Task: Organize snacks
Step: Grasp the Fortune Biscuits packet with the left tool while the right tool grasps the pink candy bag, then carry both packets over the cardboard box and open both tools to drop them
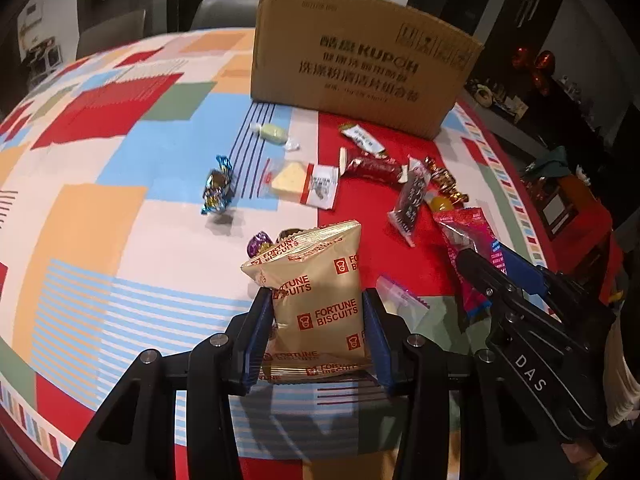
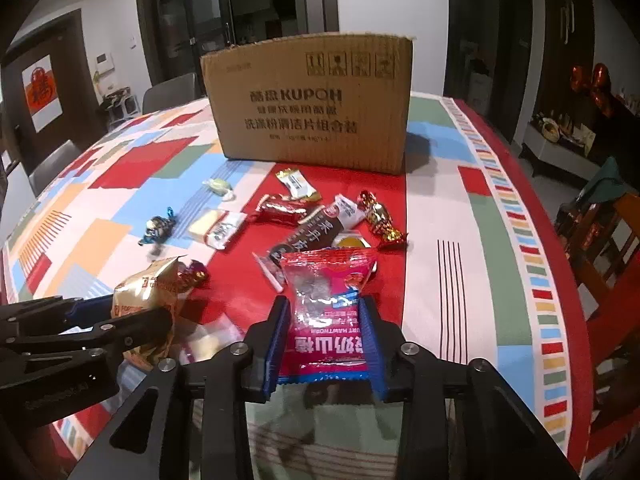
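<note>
Cardboard dominates the far side of the scene: a large brown box [image 2: 316,108] stands on the patchwork tablecloth [image 2: 448,280], its near wall facing both cameras and its inside hidden from these angles. Between it and the grippers, loose snacks lie scattered across the red and blue patches, among them a dark red bar [image 2: 282,209], a clear packet with a pale wafer [image 1: 298,182], a gold-wrapped candy [image 2: 380,216] and a blue foil candy [image 1: 218,190]. Nearer in, the left gripper [image 1: 318,328] has its blue pads pressed against both sides of a cream Fortune Biscuits bag [image 1: 320,292], which stands upright between them. The right gripper [image 2: 324,334] is likewise clamped on a pink hawthorn packet [image 2: 328,300], whose lower edge sits just behind the pad tips. Both grasps look made, so the step in hand seems to be the pick-up of two snacks at once. Next, I judge, each packet must be lifted clear of its neighbours and carried over the box's near wall, high enough that the dangling wrappers do not catch on the rim, before the jaws let go.
</note>
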`<state>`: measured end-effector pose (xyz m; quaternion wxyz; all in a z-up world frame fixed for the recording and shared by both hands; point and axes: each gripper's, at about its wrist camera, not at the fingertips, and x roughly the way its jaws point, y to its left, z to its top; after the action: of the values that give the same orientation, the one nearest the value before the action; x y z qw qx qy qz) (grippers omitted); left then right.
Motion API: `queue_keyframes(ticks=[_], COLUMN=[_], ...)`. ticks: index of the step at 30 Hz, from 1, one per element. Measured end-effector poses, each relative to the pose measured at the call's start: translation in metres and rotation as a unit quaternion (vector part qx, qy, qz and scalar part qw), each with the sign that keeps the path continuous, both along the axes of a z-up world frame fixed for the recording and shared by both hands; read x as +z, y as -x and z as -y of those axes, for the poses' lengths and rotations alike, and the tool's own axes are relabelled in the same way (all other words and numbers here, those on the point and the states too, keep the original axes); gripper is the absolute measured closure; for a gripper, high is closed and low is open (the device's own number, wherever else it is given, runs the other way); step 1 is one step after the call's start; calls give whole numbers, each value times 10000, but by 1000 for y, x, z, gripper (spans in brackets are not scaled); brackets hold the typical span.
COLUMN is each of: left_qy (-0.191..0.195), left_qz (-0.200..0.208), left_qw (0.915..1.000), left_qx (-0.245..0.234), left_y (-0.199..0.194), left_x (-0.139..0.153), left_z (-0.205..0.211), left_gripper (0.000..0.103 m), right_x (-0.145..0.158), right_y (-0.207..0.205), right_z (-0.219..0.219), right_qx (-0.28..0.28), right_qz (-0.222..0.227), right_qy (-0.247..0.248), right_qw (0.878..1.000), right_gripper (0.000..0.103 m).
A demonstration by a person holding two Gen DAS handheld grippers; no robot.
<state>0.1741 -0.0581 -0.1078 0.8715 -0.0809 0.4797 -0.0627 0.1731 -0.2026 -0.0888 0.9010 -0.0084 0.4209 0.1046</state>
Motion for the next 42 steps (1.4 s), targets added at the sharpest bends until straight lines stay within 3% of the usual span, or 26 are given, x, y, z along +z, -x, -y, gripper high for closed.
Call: queue_keyframes(ticks=[13,23,35,42], left_qy=[-41,-182,-271,-292], left_qz=[638,1368,2063,2192], left_qw=[9972,9887,9746,9712], left_qx=[-391,-581,-833,-892], left_y=[14,20,-4,-32], left_x=[40,86,141,165], left_z=[-13,-24,-32,-34], left_gripper=[59,59,59,59], right_x=[42,81,134,153], right_y=[21,28,12,-15], right_z=[-14,-19,-21,-23], right_qx=[-52,-140,-275,-233], right_qz=[369,800,1500,1669], right_qy=[-156,-293,-355,-422], right_qw=[9992,9963,9877,9848], right_gripper=[68,68,68,68])
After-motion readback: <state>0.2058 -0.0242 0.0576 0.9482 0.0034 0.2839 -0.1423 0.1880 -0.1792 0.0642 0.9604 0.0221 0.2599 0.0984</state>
